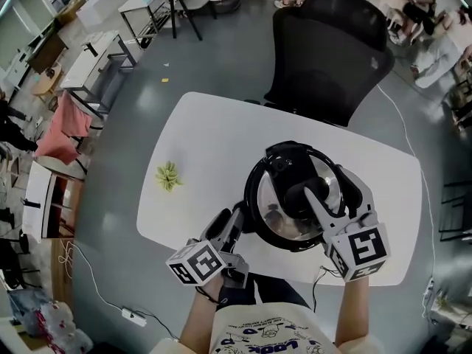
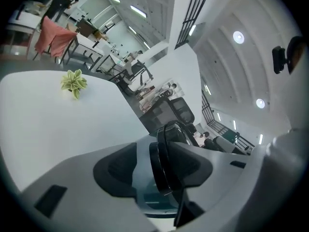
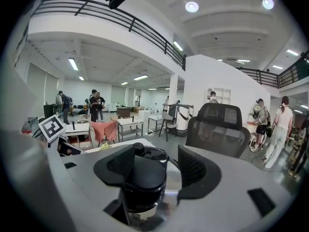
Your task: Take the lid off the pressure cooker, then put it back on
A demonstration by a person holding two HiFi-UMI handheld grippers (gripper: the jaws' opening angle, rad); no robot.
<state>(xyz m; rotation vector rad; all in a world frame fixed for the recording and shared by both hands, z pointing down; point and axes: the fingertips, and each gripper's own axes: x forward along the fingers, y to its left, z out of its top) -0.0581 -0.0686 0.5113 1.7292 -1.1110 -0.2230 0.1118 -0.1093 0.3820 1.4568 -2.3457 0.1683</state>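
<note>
— Where did the pressure cooker (image 1: 258,179) sit against your tools?

— On the white table (image 1: 206,139), lid (image 1: 276,216) on. My right gripper (image 3: 149,166) straddled the round black knob (image 3: 140,173), jaws apart, steel showing beside one pad. My left gripper (image 2: 154,168) gaped wide around the cooker's black rim (image 2: 161,175).

— What did only one camera catch?

— Only the head view showed me the whole shiny domed lid.

A white bench (image 1: 214,139) stands on a grey floor (image 1: 221,43) in a tall, open hall, with a black mesh office chair (image 1: 328,50) at its far side. A pink cloth (image 1: 63,131) hangs among white side tables (image 1: 96,65). Round ceiling lights (image 3: 191,6) shine above a railed mezzanine (image 3: 120,23).
</note>
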